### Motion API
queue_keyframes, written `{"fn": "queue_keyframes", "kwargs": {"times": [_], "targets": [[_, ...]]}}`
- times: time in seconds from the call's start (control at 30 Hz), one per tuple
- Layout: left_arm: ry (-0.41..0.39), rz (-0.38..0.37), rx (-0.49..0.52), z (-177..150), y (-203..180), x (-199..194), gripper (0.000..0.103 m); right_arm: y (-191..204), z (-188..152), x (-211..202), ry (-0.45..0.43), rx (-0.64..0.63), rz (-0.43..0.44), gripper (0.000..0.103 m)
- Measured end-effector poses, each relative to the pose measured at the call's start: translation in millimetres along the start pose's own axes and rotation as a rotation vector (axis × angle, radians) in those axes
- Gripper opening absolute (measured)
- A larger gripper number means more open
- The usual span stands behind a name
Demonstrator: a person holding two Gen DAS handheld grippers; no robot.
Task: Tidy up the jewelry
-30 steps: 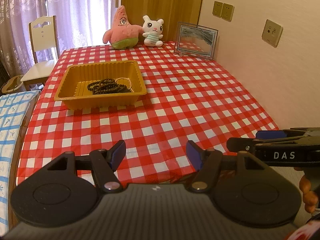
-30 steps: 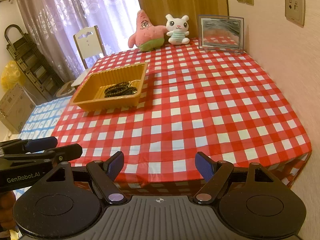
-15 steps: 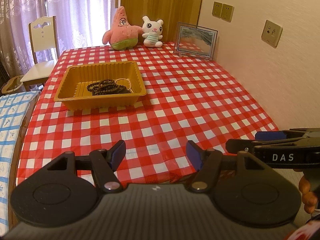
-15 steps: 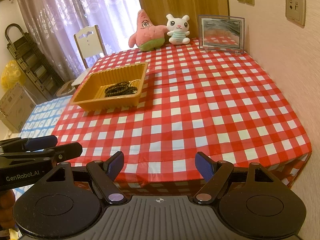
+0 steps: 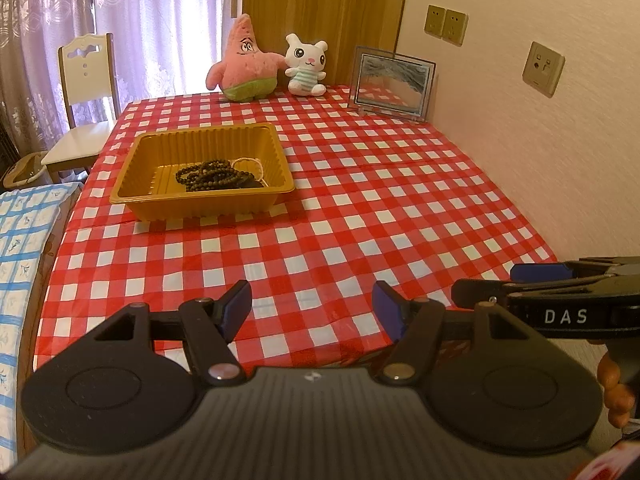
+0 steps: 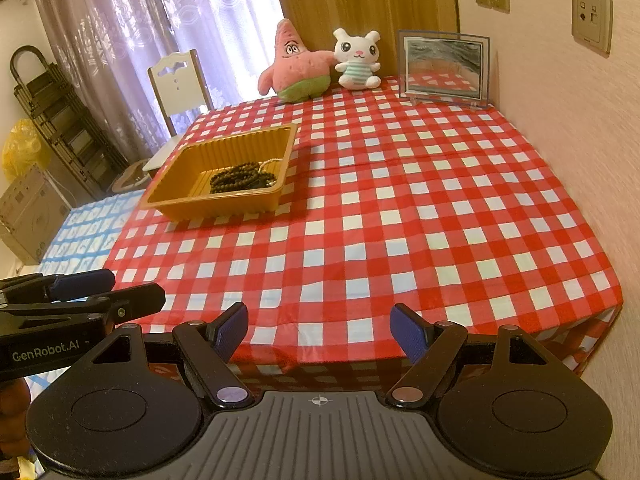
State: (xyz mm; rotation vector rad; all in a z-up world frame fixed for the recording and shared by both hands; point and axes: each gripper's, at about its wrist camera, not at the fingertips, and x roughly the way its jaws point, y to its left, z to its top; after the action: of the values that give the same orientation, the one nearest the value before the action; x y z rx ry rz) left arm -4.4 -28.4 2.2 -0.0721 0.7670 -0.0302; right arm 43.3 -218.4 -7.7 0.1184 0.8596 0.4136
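Note:
A yellow plastic tray stands on the left part of the red-and-white checked table. Inside it lies a heap of dark bead strings with a thin pale string beside them. My left gripper hovers open over the table's near edge, well short of the tray, with nothing between its blue pads. My right gripper is open too and empty, at the near edge. Each gripper shows from the side in the other's view: the right gripper, the left gripper.
A pink star plush, a white rabbit plush and a framed picture stand along the table's far edge. A wall runs along the right side. A white chair and a blue checked cloth are to the left.

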Motion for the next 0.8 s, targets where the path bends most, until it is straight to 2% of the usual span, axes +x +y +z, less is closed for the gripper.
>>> {"fn": "queue_keyframes", "kwargs": {"times": [0.8], "targets": [[-0.006, 0.001, -0.004, -0.1, 3.5, -4.4, 0.064, 4.9, -0.2, 1.4, 0.0, -0.015, 0.002, 0.078]]}}
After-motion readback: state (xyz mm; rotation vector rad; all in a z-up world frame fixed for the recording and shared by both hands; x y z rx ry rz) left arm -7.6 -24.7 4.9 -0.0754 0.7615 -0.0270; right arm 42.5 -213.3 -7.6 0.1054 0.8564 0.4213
